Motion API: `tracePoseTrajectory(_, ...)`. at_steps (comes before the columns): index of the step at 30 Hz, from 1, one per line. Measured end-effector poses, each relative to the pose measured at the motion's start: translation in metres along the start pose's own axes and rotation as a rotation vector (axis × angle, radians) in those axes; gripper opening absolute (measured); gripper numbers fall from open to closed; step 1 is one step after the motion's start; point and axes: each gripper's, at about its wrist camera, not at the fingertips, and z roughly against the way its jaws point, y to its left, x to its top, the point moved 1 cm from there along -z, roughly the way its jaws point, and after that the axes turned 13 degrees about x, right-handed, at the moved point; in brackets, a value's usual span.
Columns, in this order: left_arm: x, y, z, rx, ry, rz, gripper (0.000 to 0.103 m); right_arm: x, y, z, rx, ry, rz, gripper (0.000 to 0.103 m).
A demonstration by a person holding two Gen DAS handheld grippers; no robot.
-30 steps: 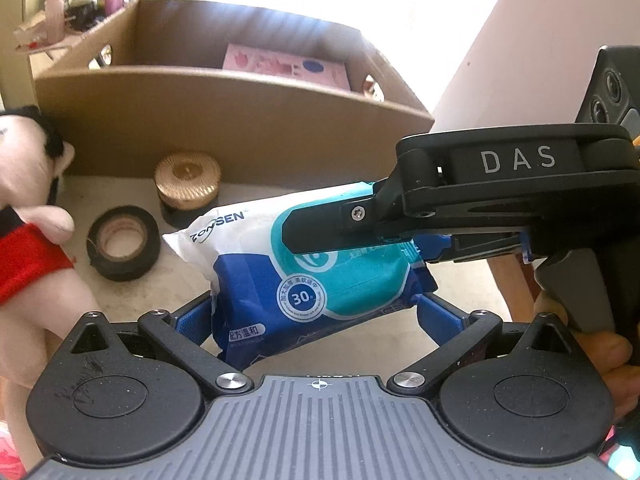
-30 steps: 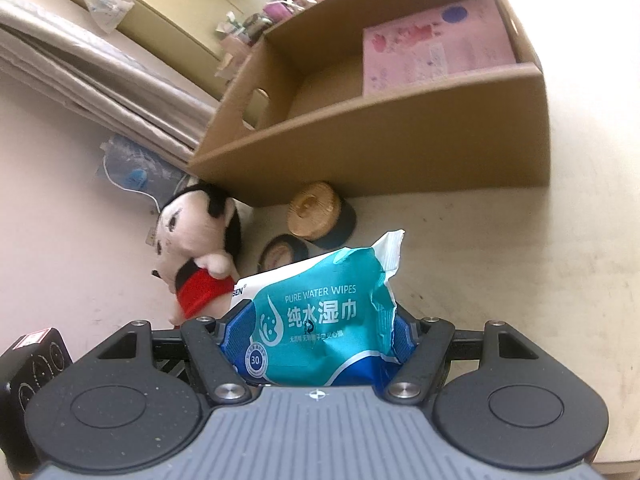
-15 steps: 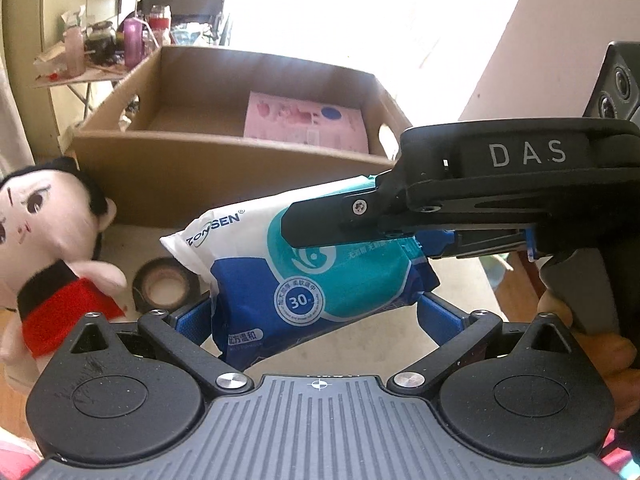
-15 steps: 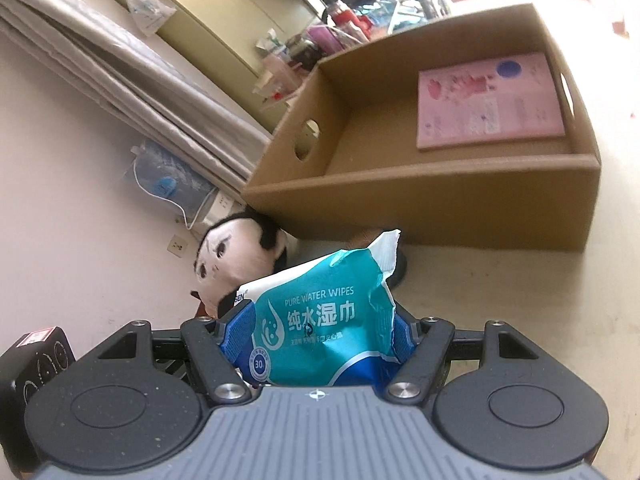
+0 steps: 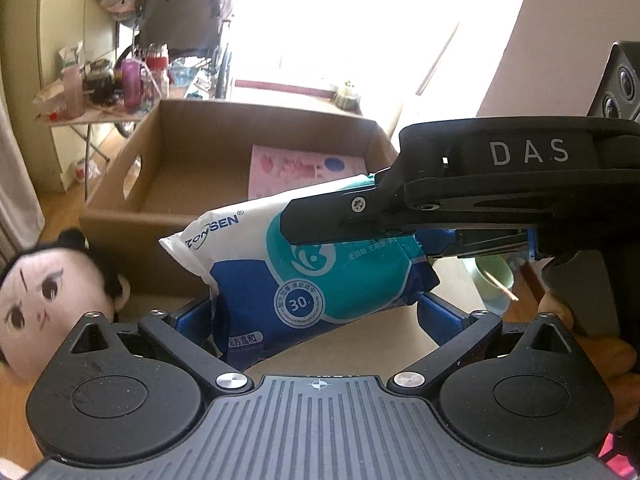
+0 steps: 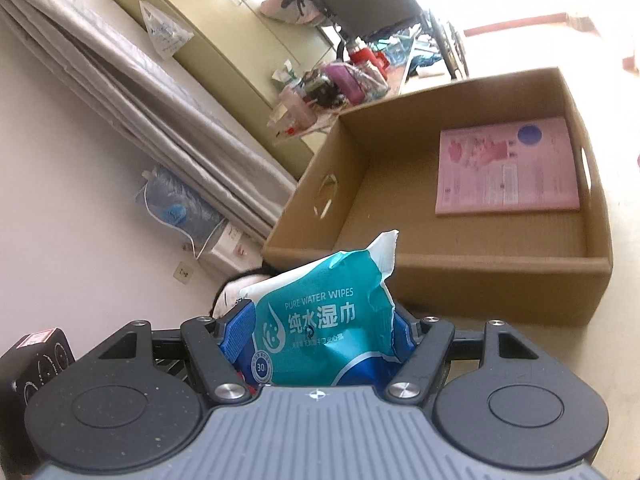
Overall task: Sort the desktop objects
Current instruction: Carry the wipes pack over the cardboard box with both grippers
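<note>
At the lower left of the left-wrist frame, the plush doll (image 5: 44, 300) has sunk to the bottom edge, only its face showing, where a second ago its red-clad body stood in view; the tape roll and gold tin seen then have dropped out of sight. The change points to a lift: the wipes pack (image 5: 304, 272) now hangs in mid-frame above the near wall of the cardboard box (image 5: 120, 236), whose floor has opened to view with a pink booklet (image 5: 296, 168) lying at its right side. The left gripper (image 5: 316, 316) has its blue pads spread wide on either side of the pack's lower end; whether they press on it is hard to tell from this angle. At right, the right gripper (image 5: 332, 220) reaches in, its jaws closed on the pack's upper half. The right-wrist frame confirms it: the right gripper (image 6: 320, 340) pinches the wipes pack (image 6: 320, 320) at bottom centre, the cardboard box (image 6: 480, 280) ahead at upper right. A release into the box looks near.
</note>
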Motion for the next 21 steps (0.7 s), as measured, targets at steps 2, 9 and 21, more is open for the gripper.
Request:
tracePoseTrajectory(2, 0.008, -0.001, -0.006, -0.002, -0.011, -0.008, 0.103, 0.007, -0.001, 0.0, 0.0, -0.014, 0.006, 0.072)
tracePoseTrajectory(9, 0.039, -0.008, -0.032, -0.011, -0.02, -0.035, 0.103, 0.036, -0.015, -0.003, -0.012, -0.037, 0.001, 0.072)
tracePoseTrajectory(21, 0.088, -0.034, -0.121, -0.097, 0.057, -0.095, 0.103, 0.085, -0.091, -0.015, -0.093, -0.038, -0.109, 0.072)
